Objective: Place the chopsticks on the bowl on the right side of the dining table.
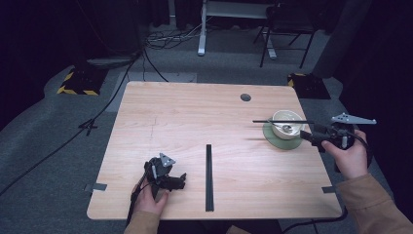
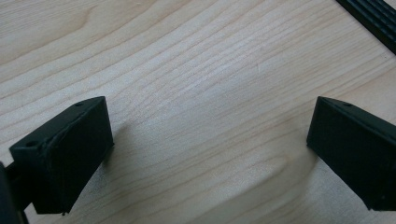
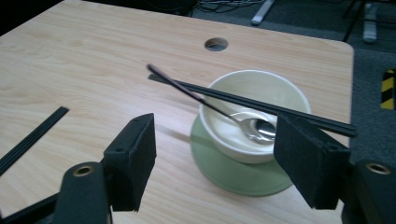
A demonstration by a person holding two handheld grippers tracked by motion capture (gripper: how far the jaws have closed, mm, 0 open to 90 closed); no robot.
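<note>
- A black strip (image 1: 209, 177) is laid near the wooden table's (image 1: 160, 117) front edge.
- A white bowl (image 3: 254, 114), spoon (image 3: 254, 127) inside, is set on a green plate (image 3: 233, 175); chopsticks (image 3: 243, 100) are rested across its rim.
- The right gripper (image 3: 215, 161) is held open and empty beside the bowl.
- The left gripper (image 2: 208, 149) is held open over bare wood.

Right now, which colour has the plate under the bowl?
The plate is pale green; the right gripper view shows it best, beneath the cream bowl.

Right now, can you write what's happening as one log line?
left hand-held gripper: open, over table | right hand-held gripper: open, near bowl | chopsticks: across bowl
</note>
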